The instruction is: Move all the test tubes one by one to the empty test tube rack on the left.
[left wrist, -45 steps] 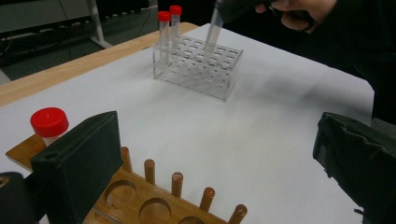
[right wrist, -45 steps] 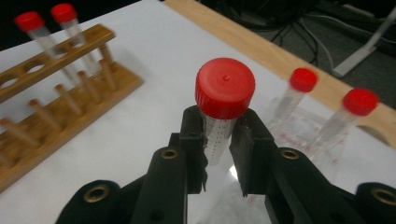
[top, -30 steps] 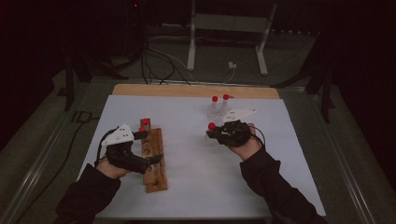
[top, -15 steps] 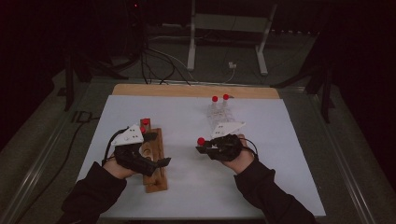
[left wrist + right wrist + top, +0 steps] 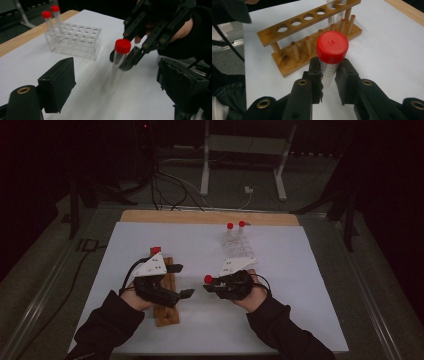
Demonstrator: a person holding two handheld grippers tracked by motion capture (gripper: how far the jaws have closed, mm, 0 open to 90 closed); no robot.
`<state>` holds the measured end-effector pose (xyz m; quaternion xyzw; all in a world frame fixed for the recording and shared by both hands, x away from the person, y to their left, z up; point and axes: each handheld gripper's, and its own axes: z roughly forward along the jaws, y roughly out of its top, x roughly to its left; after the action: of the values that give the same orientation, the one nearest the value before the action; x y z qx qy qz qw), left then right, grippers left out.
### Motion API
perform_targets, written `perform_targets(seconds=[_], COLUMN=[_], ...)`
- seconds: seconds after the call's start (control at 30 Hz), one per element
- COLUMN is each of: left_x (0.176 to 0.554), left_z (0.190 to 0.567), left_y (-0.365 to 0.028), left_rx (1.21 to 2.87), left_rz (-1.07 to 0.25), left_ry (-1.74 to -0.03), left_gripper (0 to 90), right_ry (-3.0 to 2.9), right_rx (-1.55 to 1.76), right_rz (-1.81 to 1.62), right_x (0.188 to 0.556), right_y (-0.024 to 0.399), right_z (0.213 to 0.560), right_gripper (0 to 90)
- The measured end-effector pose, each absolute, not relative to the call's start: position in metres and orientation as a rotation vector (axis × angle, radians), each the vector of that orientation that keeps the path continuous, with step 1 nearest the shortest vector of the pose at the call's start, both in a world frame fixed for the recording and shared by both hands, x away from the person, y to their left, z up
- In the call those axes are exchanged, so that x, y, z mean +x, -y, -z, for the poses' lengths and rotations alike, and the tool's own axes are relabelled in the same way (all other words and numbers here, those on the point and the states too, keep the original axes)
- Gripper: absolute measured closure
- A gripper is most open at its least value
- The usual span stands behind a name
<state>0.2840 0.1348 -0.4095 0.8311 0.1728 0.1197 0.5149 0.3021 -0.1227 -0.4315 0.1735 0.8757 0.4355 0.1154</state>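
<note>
My right gripper (image 5: pixel 329 72) is shut on a clear tube with a red cap (image 5: pixel 332 47), holding it just below the cap. In the high view this tube (image 5: pixel 208 279) points left from my right gripper (image 5: pixel 214 286), toward my left gripper (image 5: pixel 181 281). My left gripper (image 5: pixel 117 92) is open; its jaws have just been closing and nothing is gripped between them. Ahead of them hangs the held tube (image 5: pixel 122 46) in the right gripper (image 5: pixel 119 61). A wooden rack (image 5: pixel 165 312) lies under my left hand, with one red-capped tube (image 5: pixel 156 250) at its far end.
A clear plastic rack (image 5: pixel 239 247) stands at the back right with two red-capped tubes (image 5: pixel 230 226) in its far row. The wooden rack (image 5: pixel 312 32) has several vacant holes. A white sheet (image 5: pixel 300 285) covers the table. Cables and a metal stand (image 5: pixel 240 150) lie beyond the far edge.
My right gripper has carried the tube left, away from the plastic rack and toward the left gripper. My left gripper has shifted right over the wooden rack, and its jaws have narrowed.
</note>
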Motion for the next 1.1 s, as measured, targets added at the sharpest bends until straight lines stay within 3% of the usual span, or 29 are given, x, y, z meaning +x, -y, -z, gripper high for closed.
perform_targets(seconds=[0.8, 1.1], left_x=[0.289, 0.29], left_z=[0.416, 0.416], left_y=[-0.105, -0.105], left_rx=[2.066, 2.062], left_rz=[-0.272, -0.281], left_ry=[-0.347, -0.344], left_gripper=[70.4, 71.9], right_ry=[-2.61, -2.609], right_rx=[0.462, 0.466], right_rz=[-1.285, -1.283], right_x=[0.295, 0.296], right_y=[0.106, 0.106], right_z=[0.433, 0.433], right_gripper=[75.2, 74.8])
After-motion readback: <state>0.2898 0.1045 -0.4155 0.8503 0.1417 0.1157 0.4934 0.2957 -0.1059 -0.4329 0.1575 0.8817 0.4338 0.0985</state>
